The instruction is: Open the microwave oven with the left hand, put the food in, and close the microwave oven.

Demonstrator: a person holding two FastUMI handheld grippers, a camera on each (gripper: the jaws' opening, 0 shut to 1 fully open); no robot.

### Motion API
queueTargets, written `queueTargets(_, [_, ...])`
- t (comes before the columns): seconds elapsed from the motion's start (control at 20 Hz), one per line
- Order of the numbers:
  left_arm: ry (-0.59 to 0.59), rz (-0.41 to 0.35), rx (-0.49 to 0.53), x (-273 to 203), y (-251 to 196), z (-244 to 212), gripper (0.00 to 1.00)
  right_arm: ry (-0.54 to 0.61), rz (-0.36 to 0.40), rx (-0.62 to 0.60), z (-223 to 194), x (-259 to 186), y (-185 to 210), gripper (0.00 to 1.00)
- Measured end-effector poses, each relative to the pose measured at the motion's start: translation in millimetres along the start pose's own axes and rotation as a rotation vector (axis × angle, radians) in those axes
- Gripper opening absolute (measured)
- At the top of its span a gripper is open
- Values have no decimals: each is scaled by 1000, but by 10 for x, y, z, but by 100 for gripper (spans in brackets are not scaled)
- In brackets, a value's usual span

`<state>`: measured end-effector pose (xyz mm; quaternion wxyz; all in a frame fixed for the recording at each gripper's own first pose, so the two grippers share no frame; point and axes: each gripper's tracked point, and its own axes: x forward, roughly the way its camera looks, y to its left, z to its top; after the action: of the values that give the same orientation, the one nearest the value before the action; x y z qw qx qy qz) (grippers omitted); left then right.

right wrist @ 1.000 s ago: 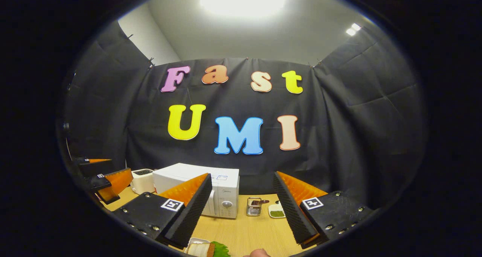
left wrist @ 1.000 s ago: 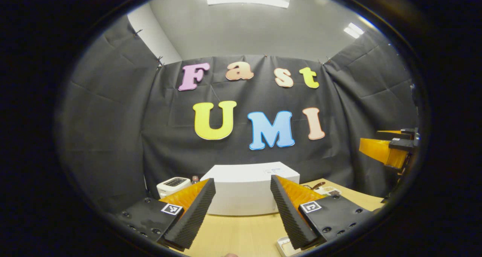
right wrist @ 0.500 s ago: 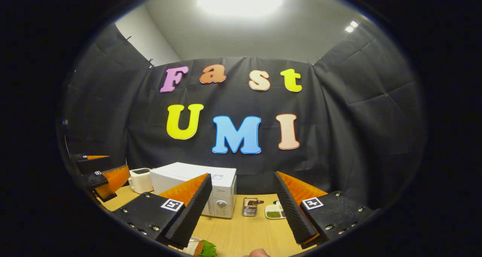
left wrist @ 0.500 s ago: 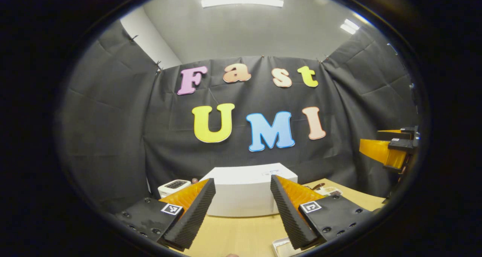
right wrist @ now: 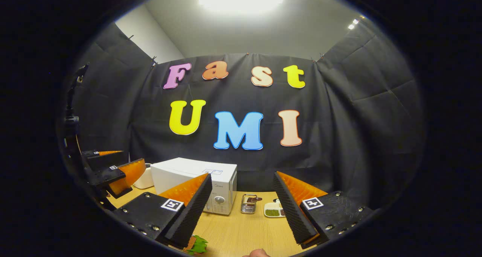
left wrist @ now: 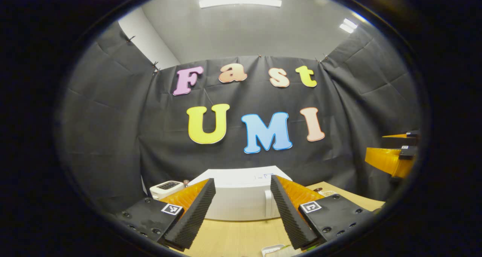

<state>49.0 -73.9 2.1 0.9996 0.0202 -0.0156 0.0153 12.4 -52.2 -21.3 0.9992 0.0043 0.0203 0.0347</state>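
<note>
Over the last second the left gripper (left wrist: 239, 212) has swung slightly, bringing the door edge of the white microwave (left wrist: 241, 196) on the tabletop (left wrist: 233, 236) between its spread, empty fingers. The right gripper (right wrist: 241, 212) also gapes empty, the leafy food (right wrist: 197, 245) slipping beneath it, so opening hasn't begun

A pale wooden desk (right wrist: 244, 230) carries a white toaster (left wrist: 165, 188) at the far left. Toward the right stand a small metal rack (right wrist: 248, 203) and, just beside it, a white compartment dish (right wrist: 274, 210) holding green and dark contents.
</note>
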Motion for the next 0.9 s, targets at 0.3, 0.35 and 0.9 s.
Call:
queueTargets(0.3, [-6,-87,-2,626,-166,-305,97,5,-104,-16,25,89,-127,99])
queueTargets(0.35, [7,-105,-11,733,-207,-396,97,-3,-125,-18,35,108,-124,98])
queueTargets(0.9, [128,-279,-20,1659,-718,-1423,98,101,-362,-50,-213,-2,-333,99])
